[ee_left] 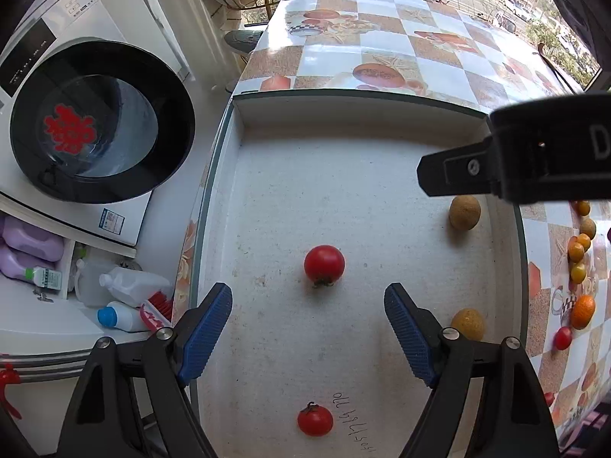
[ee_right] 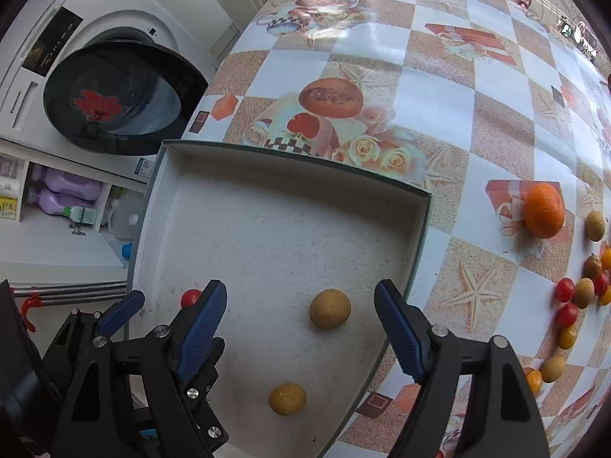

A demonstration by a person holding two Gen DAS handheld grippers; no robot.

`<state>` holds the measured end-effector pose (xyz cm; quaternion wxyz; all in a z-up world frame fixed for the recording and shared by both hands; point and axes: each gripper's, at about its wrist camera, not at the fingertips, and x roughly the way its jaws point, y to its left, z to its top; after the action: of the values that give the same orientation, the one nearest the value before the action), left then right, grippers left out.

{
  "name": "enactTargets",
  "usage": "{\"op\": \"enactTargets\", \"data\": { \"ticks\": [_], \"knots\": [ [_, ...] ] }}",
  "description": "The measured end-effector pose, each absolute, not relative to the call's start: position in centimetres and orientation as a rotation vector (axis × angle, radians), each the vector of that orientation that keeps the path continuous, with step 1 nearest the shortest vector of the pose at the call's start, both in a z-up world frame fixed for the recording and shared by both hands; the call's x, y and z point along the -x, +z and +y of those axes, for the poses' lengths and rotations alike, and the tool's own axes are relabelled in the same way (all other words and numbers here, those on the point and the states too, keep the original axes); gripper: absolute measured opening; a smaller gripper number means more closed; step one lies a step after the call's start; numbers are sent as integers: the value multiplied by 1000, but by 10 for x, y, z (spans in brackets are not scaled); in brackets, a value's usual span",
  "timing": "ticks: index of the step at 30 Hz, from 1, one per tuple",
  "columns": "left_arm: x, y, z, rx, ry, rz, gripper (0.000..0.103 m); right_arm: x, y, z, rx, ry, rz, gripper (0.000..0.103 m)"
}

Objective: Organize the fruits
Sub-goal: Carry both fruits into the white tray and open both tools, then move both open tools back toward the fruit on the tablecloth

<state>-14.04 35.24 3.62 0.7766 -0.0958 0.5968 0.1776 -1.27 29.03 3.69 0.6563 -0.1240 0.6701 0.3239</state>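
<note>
A shallow white box (ee_left: 244, 114) lies on the patterned table. In the left wrist view it holds two red tomatoes (ee_left: 324, 265) (ee_left: 315, 419) and two tan round fruits (ee_left: 464, 212) (ee_left: 468, 323). My left gripper (ee_left: 308, 337) is open and empty above the box, with the upper tomato just ahead of its fingertips. My right gripper (ee_right: 301, 330) is open and empty over the box's right part, with a tan fruit (ee_right: 329, 308) between its fingertips and another (ee_right: 286, 399) below. The left gripper (ee_right: 114, 316) shows at lower left in the right wrist view.
Loose fruit lies on the table right of the box: an orange (ee_right: 543, 210), several cherry tomatoes (ee_right: 564, 289) and tan fruits (ee_right: 595, 225). A washing machine (ee_left: 99, 122) with its door open stands left of the table, with detergent bottles (ee_left: 126, 316) below.
</note>
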Motion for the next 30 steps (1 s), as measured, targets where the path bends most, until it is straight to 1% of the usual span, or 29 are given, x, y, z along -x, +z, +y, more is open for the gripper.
{"op": "enactTargets", "data": {
  "ticks": [3, 10, 22, 30],
  "knots": [
    [143, 42, 347, 194, 377, 1289, 83, 7, 47, 279, 232, 719, 1516, 88],
    [149, 52, 318, 147, 328, 1286, 83, 1, 55, 234, 200, 619, 1531, 89],
    [138, 77, 244, 104, 195, 1267, 83, 7, 57, 100, 151, 440, 1579, 89],
    [131, 76, 186, 104, 96, 1286, 83, 3, 50, 35, 141, 342, 1596, 89]
  ]
}}
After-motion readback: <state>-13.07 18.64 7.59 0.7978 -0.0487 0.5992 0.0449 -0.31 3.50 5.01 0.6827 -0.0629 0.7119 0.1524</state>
